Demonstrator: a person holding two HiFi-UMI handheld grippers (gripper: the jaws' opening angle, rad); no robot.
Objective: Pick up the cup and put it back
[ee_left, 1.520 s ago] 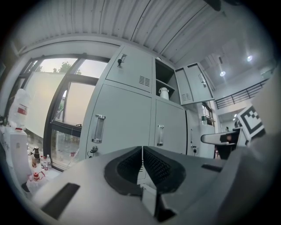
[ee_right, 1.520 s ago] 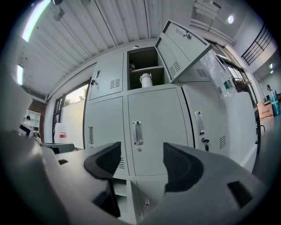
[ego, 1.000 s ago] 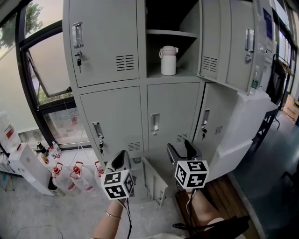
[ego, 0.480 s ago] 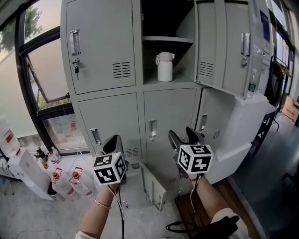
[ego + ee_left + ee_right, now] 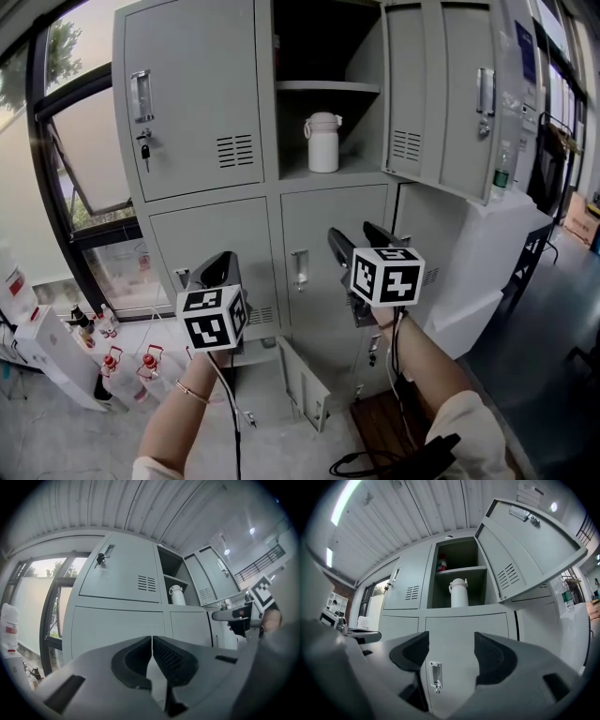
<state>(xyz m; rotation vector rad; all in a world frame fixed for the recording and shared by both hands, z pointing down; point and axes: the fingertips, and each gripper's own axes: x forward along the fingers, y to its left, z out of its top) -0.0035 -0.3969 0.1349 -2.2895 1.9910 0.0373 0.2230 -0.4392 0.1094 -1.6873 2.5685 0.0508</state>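
One white cup (image 5: 322,142) stands upright in the open locker (image 5: 367,131), under its shelf (image 5: 328,86), far ahead of both grippers and above them. It looks like a stiff, smooth flask with a lid and a small loop on top. It is probably light if empty, and slippery, so the middle of the body seems the safest hold. There are two grippers. The left gripper (image 5: 217,267) has its jaws pressed together and is empty. The right gripper (image 5: 356,234) stands wide open with nothing between its jaws.
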